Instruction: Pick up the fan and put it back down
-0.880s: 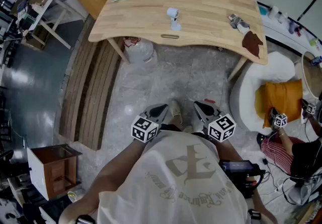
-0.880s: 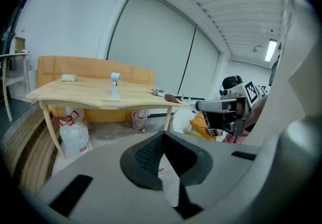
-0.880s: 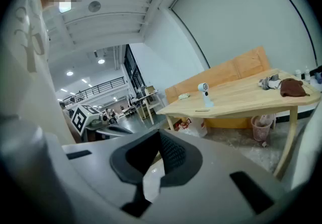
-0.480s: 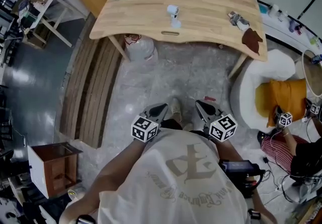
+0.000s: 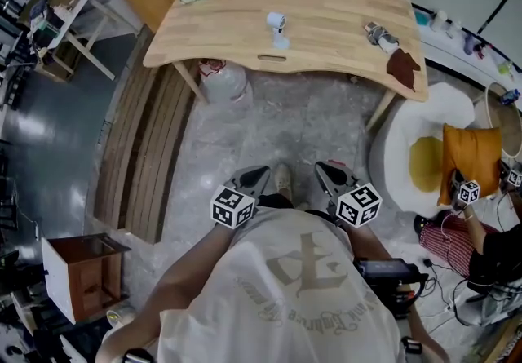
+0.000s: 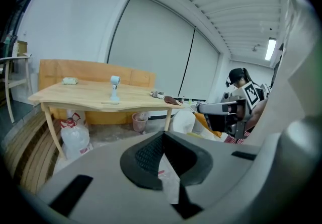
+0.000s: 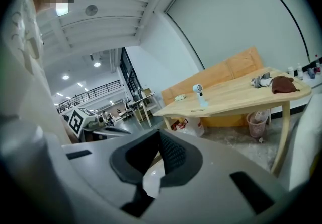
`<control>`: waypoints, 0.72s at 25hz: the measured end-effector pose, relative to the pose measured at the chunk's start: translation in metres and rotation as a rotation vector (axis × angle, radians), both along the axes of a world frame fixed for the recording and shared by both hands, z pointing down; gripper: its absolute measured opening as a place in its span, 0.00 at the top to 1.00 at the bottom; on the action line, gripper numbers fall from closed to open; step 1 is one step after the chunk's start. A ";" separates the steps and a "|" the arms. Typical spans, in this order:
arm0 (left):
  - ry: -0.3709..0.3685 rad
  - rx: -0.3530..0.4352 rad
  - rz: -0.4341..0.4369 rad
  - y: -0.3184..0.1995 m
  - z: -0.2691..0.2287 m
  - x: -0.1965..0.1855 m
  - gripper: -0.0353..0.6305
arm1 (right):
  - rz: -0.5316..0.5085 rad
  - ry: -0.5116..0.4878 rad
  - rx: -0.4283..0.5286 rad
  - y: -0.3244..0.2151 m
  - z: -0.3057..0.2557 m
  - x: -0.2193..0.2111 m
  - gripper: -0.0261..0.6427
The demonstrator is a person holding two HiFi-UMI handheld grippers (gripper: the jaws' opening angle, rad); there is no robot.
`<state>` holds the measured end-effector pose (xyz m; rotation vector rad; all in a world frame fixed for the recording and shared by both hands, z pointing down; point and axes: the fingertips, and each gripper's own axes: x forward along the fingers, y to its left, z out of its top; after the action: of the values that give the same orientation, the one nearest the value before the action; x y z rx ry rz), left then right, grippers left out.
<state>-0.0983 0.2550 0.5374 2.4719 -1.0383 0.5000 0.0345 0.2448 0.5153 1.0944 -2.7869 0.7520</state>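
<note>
Well, down at six o'clock, close to the body, the left gripper (image 5: 257, 175) and right gripper (image 5: 326, 172) each show fingers pressed together on nothing (no reason to spread them this far out). Up at twelve o'clock the fan (image 5: 277, 24) stands upright on the wooden surface (image 5: 342, 15), well apart from both, so an approach seems due first.

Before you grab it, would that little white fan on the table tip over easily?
Probably: the fan stands upright with a round head on a thin stem over a small flat base, so a push near the head may topple it. It looks small and rigid, likely light.
</note>
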 end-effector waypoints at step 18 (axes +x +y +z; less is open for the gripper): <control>0.017 -0.042 0.056 -0.060 0.012 0.019 0.93 | 0.023 0.007 -0.046 -0.042 0.009 0.013 0.94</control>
<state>-0.0790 0.1947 0.5490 2.4701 -0.9443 0.5120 0.0475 0.2032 0.5244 1.1209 -2.7412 0.8085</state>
